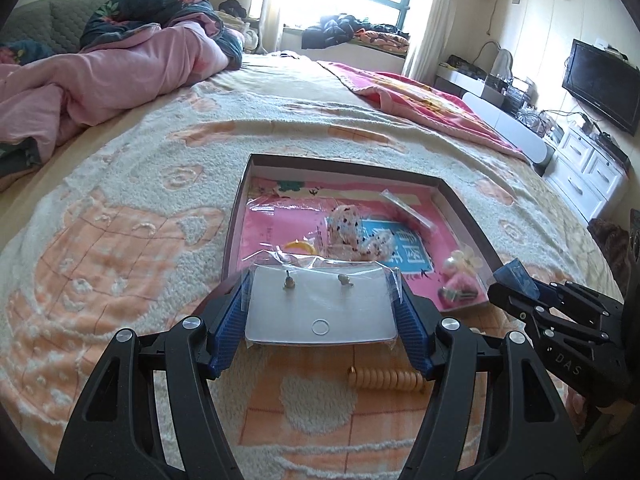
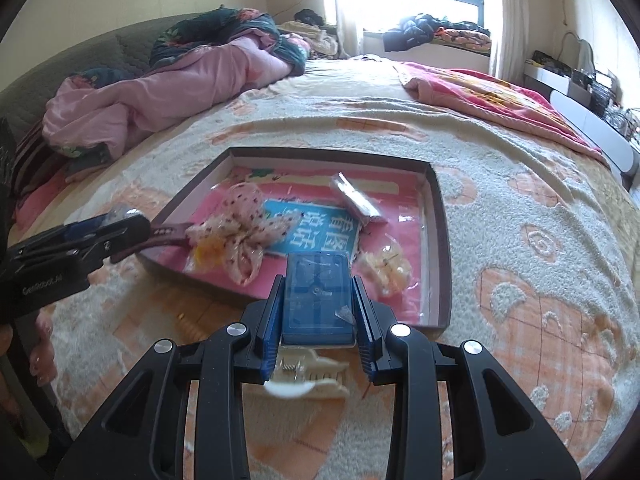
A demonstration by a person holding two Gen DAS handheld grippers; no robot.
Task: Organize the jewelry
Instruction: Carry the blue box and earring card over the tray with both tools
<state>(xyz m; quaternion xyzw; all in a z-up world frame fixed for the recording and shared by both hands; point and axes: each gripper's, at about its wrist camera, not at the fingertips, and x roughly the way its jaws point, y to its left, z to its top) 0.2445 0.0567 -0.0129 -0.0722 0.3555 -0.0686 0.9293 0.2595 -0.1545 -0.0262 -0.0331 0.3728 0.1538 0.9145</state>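
One tray [image 1: 448, 192], two earrings [image 1: 289, 281], one blue box [image 2: 316, 296], one spiral hair tie [image 1: 386, 380].

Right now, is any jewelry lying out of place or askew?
Yes: a coiled orange hair tie and a cream hair claw lie on the blanket, outside the tray. Inside it, the packets lie scattered at angles.

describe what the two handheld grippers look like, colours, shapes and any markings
Both match. The left gripper and right gripper have matte black plastic linkage arms with triangular cut-outs, round silver pivot pins and blue ribbed finger pads. White lettering is printed on each body: "DAS" shows on the right one seen from the left wrist camera, and a brand name, too blurred to read fully, on the left one seen from the right wrist camera.
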